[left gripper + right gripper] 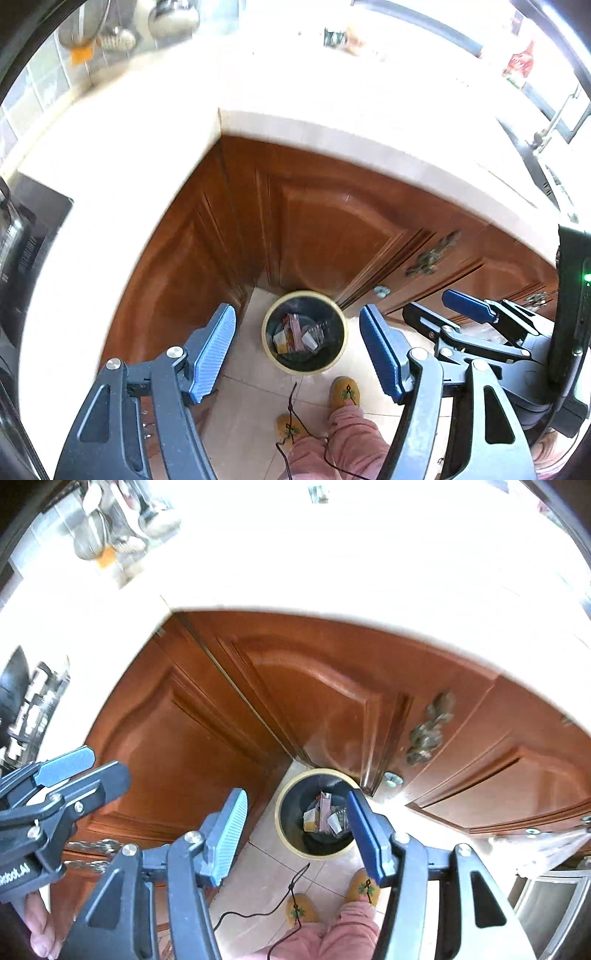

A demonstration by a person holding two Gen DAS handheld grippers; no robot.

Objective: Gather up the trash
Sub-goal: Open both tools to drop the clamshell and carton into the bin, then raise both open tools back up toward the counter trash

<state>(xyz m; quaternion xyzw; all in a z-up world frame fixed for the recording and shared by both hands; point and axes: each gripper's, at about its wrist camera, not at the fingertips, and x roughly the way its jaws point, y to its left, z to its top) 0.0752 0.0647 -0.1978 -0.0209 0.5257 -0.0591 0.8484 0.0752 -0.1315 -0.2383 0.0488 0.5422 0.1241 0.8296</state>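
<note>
The left gripper stands spread with nothing between its blue pads, and the right gripper is likewise spread and empty, each framing the round yellow-rimmed trash bin on the tiled floor below, in the corner of the brown wooden cabinets, with paper scraps and wrappers lying inside it. The left wrist view alone shows the right gripper from the side at its right edge, a black appliance on the white counter and a window frame. The right wrist view alone shows the left gripper at its left edge with fingers of the hand holding it, and a plastic bag hanging on a lower cabinet; both show yellow slippers and pink trouser legs.
</note>
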